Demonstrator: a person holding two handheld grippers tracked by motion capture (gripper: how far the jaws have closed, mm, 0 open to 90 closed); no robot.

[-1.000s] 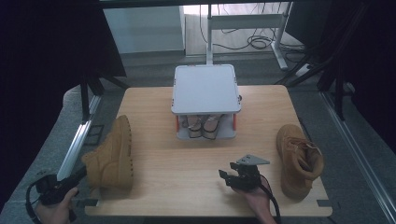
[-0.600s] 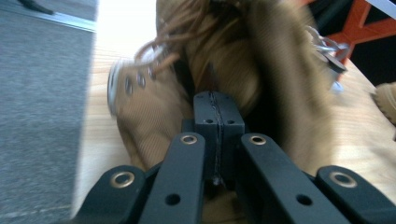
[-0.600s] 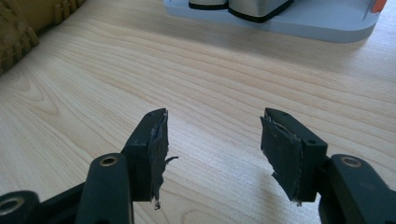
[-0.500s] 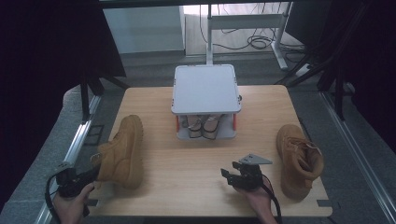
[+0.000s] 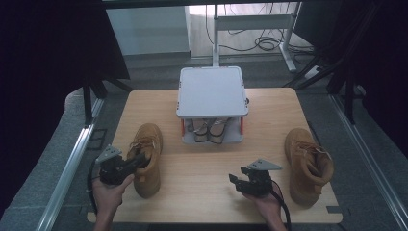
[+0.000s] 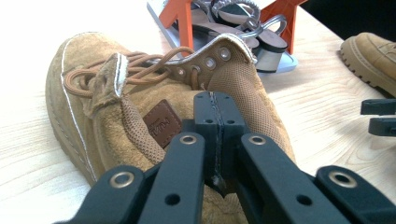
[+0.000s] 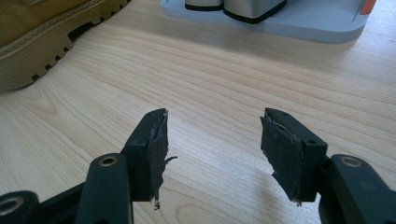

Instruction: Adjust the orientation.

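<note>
- Gripping the rear collar of the tan suede lace-up boot (image 5: 146,159), the left gripper (image 5: 132,163) has its two black jaws pressed together on the boot's padded ankle edge; in the left gripper view the jaws meet with no gap over the mesh lining of that boot (image 6: 154,116).
- The held boot stands upright on its sole at the left part of the light wooden table (image 5: 202,192), toe pointing away from the person, laces loosely tied and tongue pulled to one side.
- The person's left hand (image 5: 108,192) holds the gripper's body at the near left edge of the table.
- The right gripper (image 5: 236,180) rests low over bare wood near the front edge, right of centre, its jaws standing wide apart with nothing between them; the right gripper view shows wood grain through the gap.
- A second tan lug-soled boot (image 5: 308,166) stands at the right side of the table, well apart from the first and just beside the right gripper.
- A grey two-tier shoe rack with orange posts (image 5: 211,91) sits at the middle back of the table, with a pair of silver strappy heeled sandals (image 5: 210,129) on its lower shelf.
</note>
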